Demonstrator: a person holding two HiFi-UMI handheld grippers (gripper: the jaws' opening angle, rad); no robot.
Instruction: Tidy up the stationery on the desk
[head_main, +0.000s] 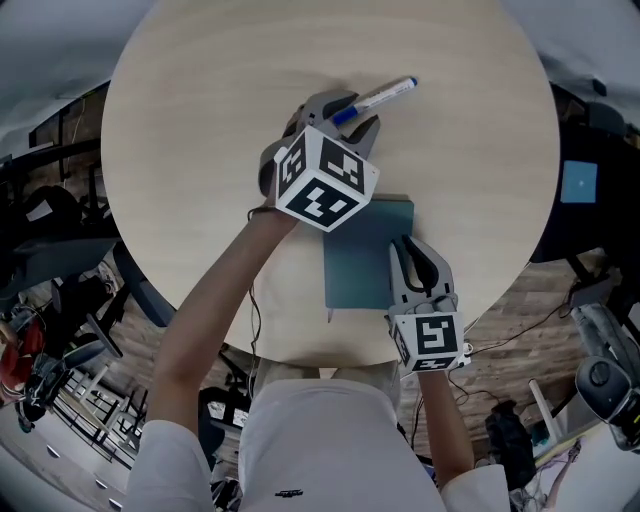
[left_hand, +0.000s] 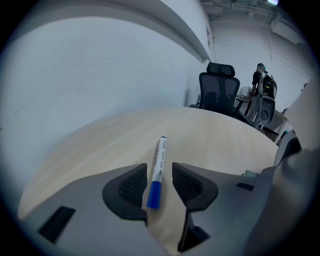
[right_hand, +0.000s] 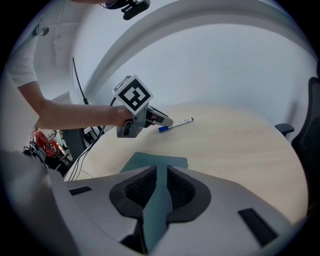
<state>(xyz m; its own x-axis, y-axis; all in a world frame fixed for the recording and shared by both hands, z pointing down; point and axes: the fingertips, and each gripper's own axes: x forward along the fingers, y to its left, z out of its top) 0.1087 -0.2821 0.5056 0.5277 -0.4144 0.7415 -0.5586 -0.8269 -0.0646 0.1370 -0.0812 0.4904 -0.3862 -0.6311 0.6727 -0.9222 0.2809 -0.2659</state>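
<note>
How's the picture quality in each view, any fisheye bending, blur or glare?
Head view: heavy fisheye, the table rim bows and the surroundings curve; sharp, evenly lit. Left gripper view: dark round vignette, marker crisp, no glare. Right gripper view: same vignette, book evenly lit, faint shadows only.

Surface (head_main: 200, 120): pale beige wood grain. Marker pen (head_main: 378, 98): white barrel, blue cap. Notebook (head_main: 360, 262): plain teal cover. Left gripper (head_main: 345, 110) and right gripper (head_main: 412, 262): grey bodies, black ribbed pads (left_hand: 131, 186), white cubes (head_main: 325, 180) bearing black square patterns. Office chair (left_hand: 218, 90): black
</note>
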